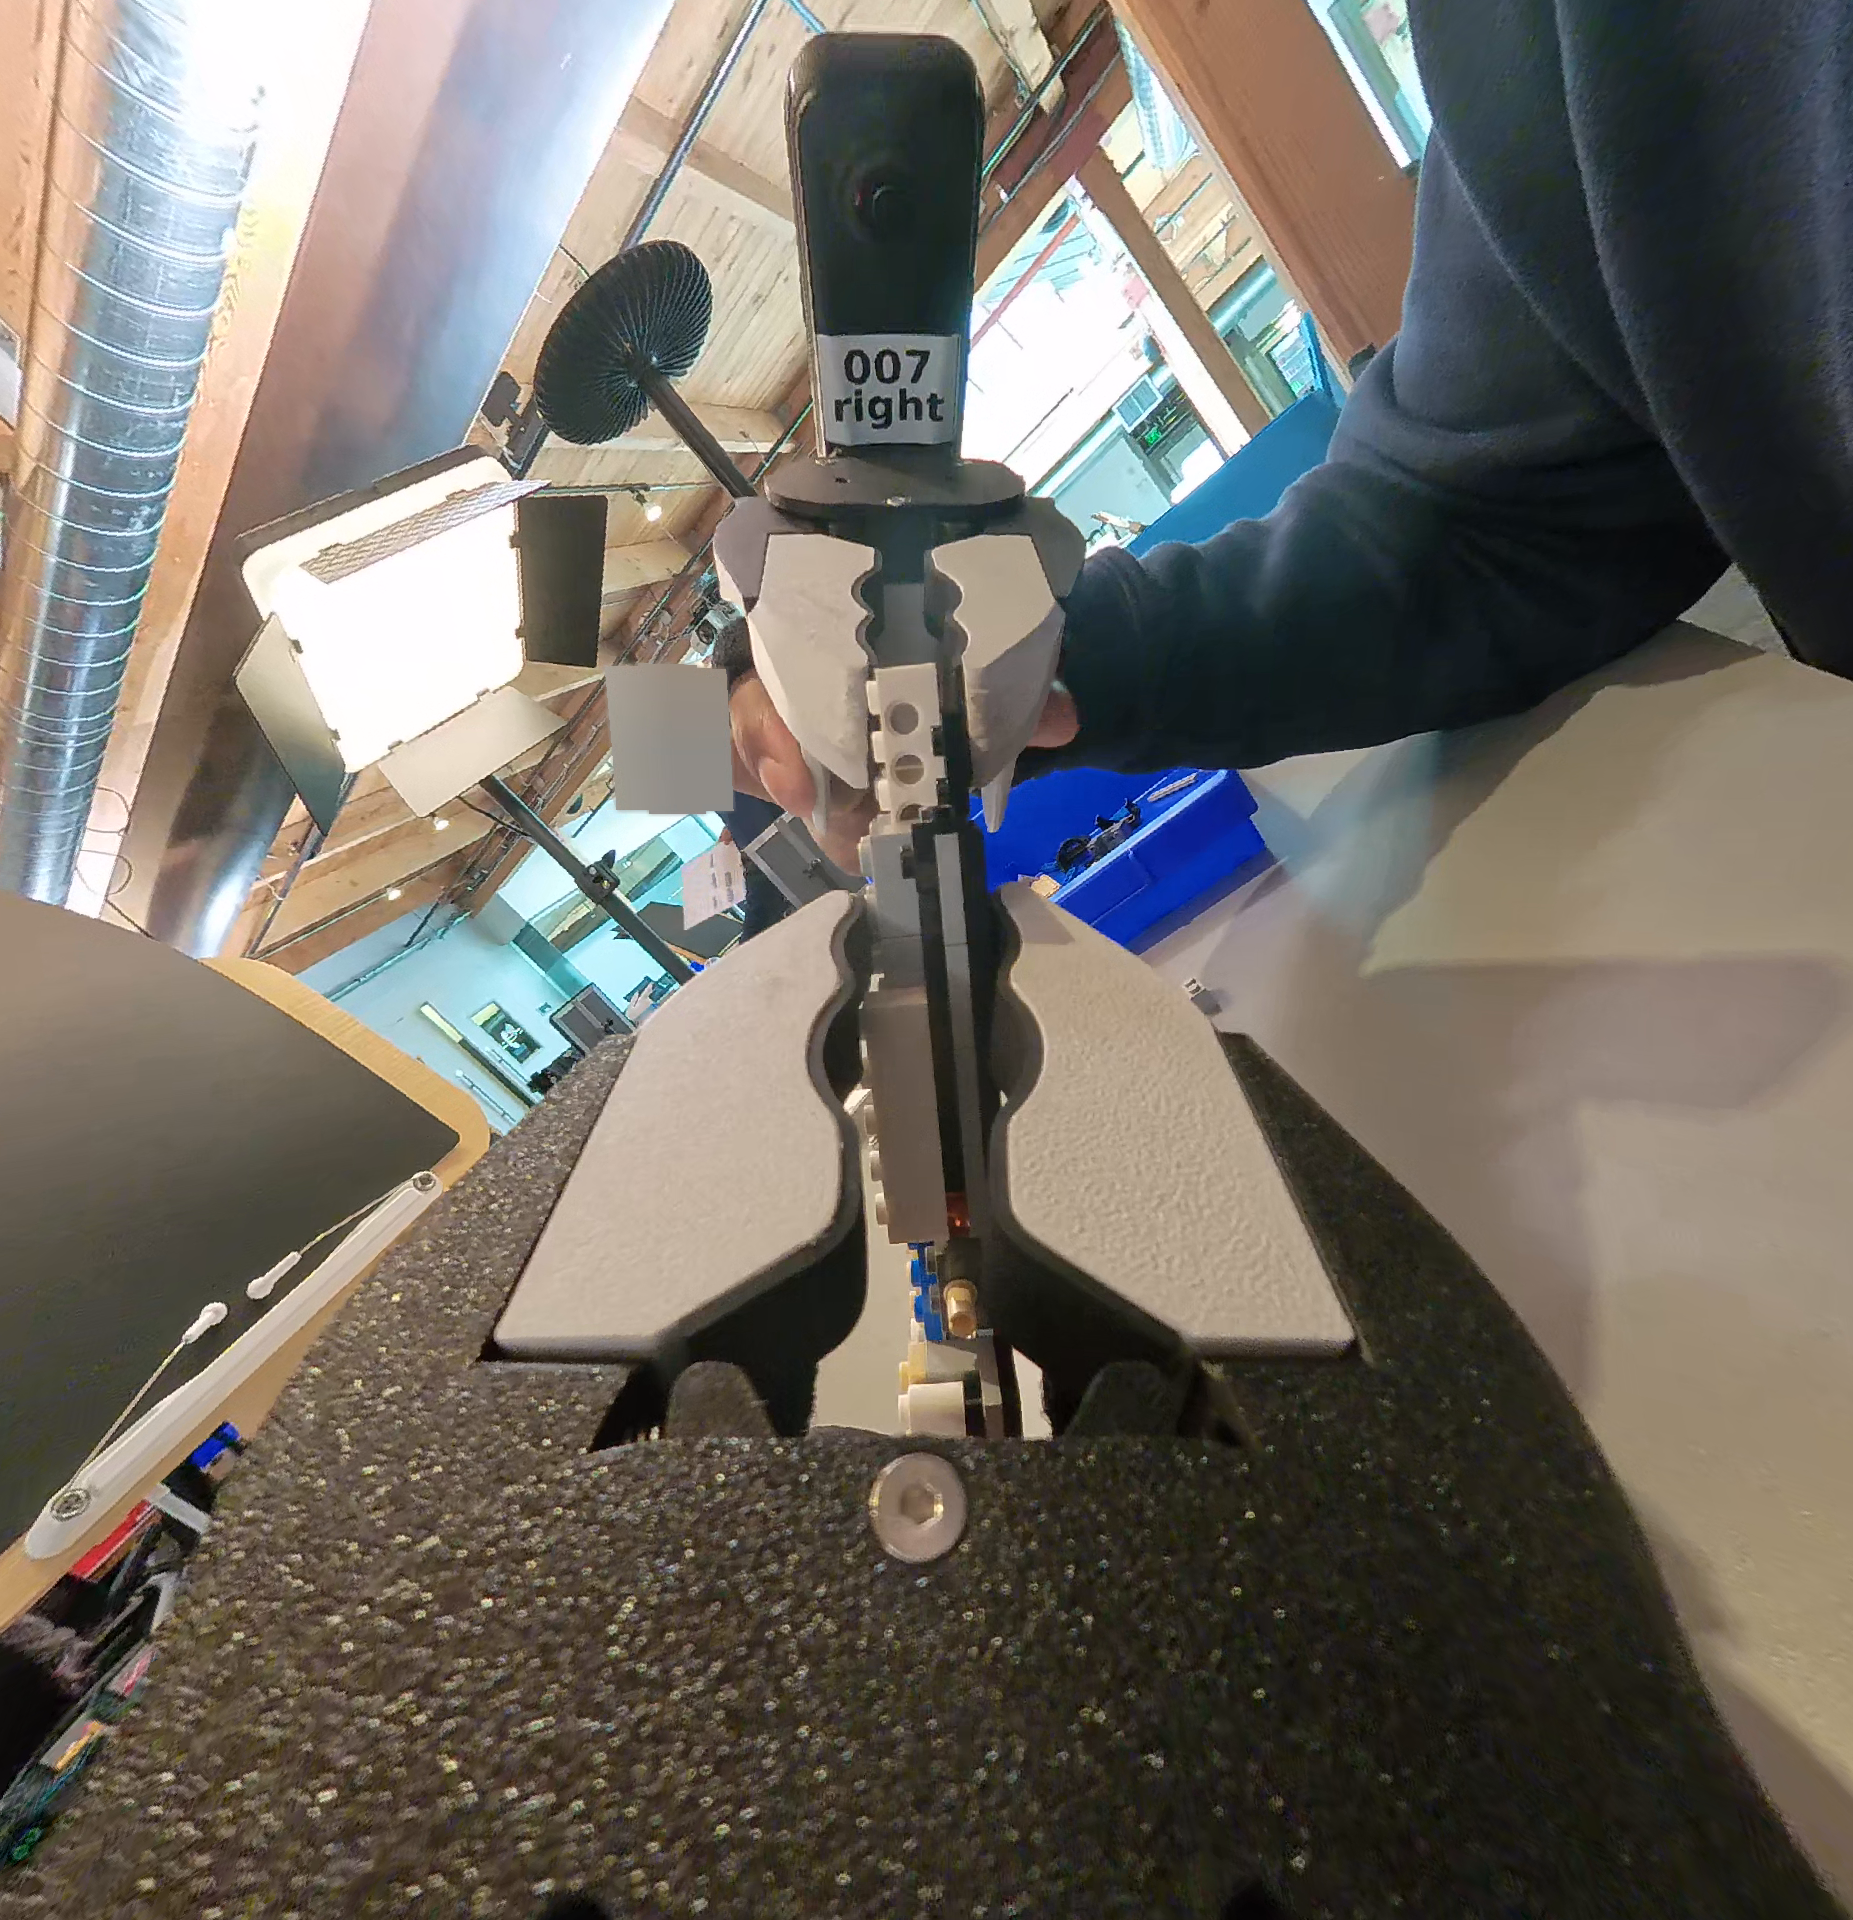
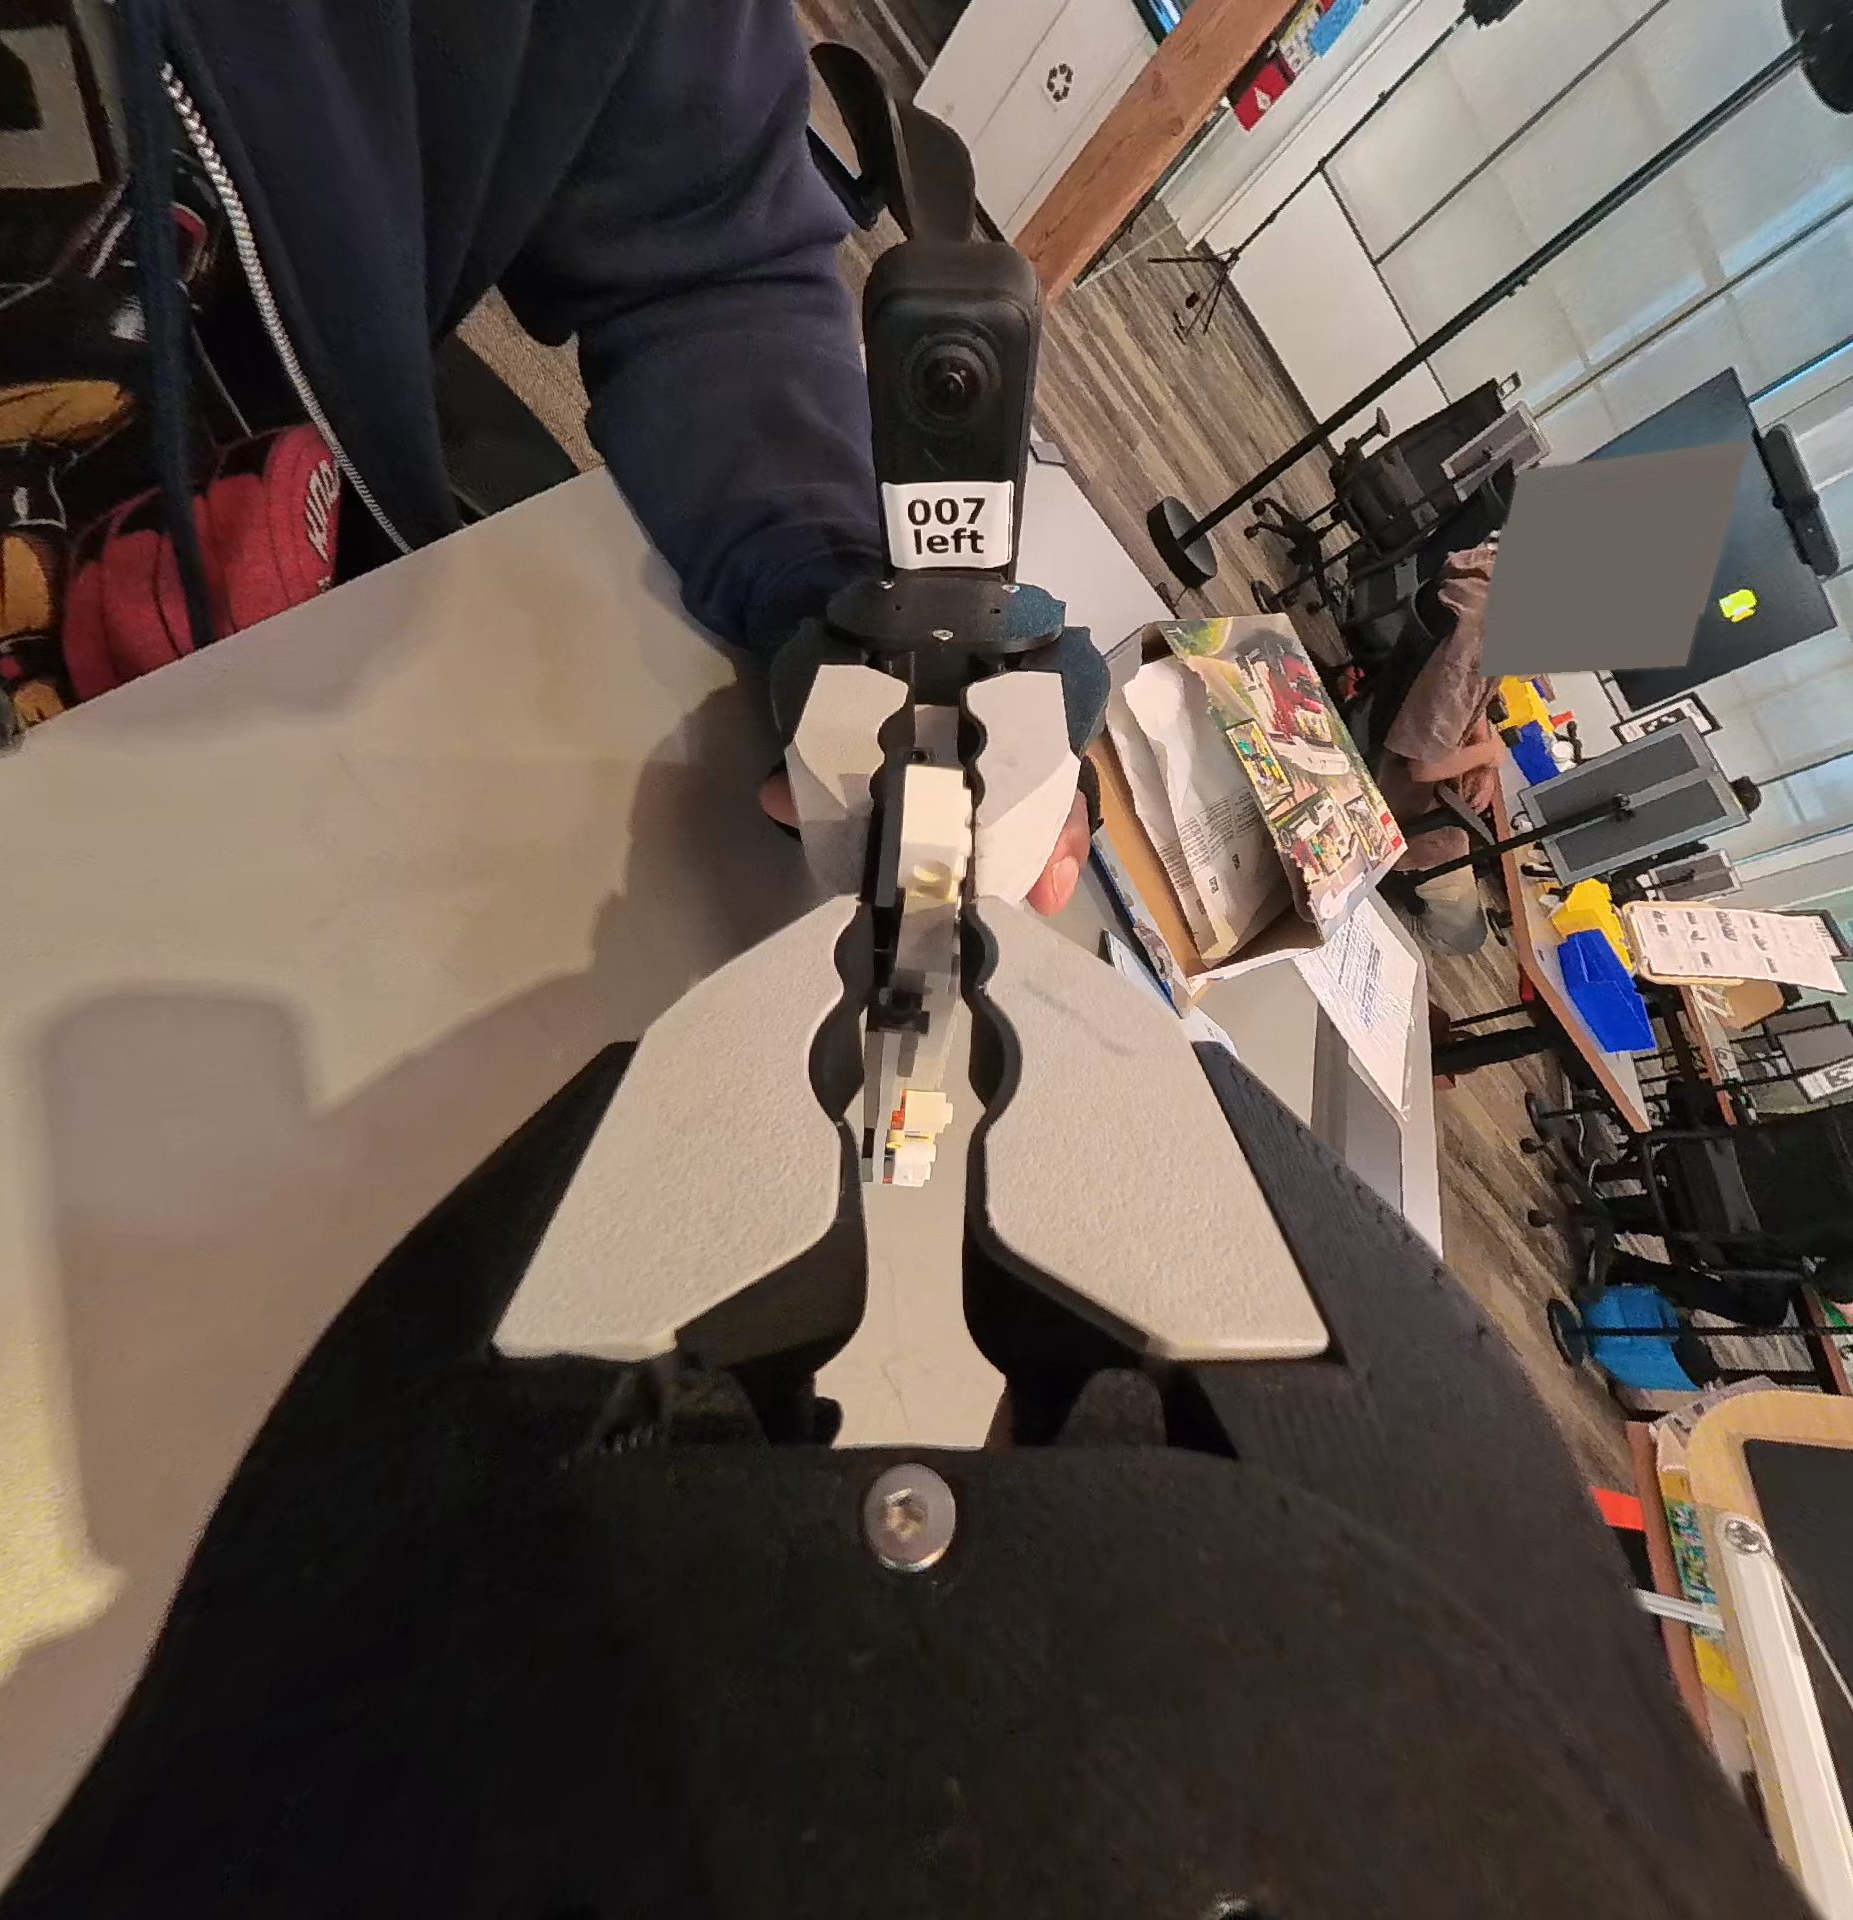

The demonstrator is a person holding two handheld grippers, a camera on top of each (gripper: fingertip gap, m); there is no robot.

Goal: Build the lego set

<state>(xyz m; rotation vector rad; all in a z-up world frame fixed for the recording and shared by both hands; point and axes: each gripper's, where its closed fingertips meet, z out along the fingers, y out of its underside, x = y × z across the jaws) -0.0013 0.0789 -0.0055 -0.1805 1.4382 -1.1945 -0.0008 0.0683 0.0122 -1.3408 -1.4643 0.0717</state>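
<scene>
Nearest in the left wrist view, the left tool (image 1: 927,935) is seen narrowly parted and pinched on a long brick model (image 1: 917,1039) of grey, black and white toy bricks, which runs lengthwise between its pads. The model is lifted off the bench (image 1: 1524,1143); bare grey surface is seen on one side, and a black board with a wooden rim (image 1: 423,1081) lies just beside the tool on the other.

In the right wrist view, the right tool (image 2: 917,935) is likewise narrowly parted and pressed onto the opposite end of the same model (image 2: 906,1039), so that the two tools meet tip to tip with almost no room between them. Each tool is gripped by a hand (image 2: 1057,862) in a dark blue sleeve (image 2: 693,364).

Past the bench edge, an opened cardboard box with a printed booklet (image 2: 1286,769) is seen near the left tool. A blue bin (image 1: 1130,842) is seen behind the right tool. Farther off, a lit panel lamp on a stand (image 1: 402,623) and office chairs (image 2: 1400,499) are visible across open floor.
</scene>
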